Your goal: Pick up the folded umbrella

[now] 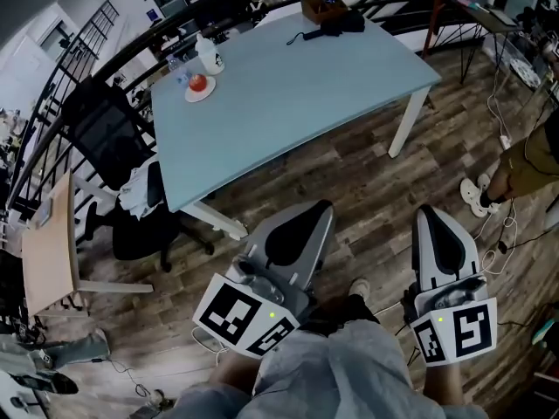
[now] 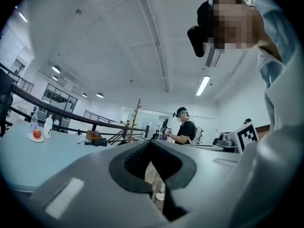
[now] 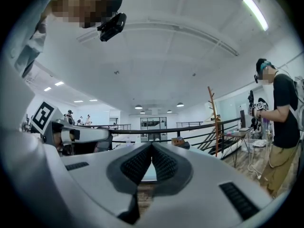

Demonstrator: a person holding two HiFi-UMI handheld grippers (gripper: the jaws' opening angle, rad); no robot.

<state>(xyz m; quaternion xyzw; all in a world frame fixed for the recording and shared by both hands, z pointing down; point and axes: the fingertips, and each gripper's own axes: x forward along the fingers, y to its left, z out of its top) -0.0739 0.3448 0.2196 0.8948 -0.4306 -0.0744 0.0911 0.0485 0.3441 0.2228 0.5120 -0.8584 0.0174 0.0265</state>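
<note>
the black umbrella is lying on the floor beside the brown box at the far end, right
Not quite. The umbrella lies on the table, not on the floor, beside the brown box at the far end. The head view shows it.

folded umbrella (image 1: 341, 23): small, dark, shape unclear | bystander (image 1: 524, 168): cut off at right edge

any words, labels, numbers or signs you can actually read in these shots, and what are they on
No text is readable in any view.
Cubes on the left gripper and right gripper: black-and-white square marker patterns only, no letters or numbers.
White bottle on the table: any label is too small to read.
Brown box at the table's far corner: any print is too small to read.
</note>
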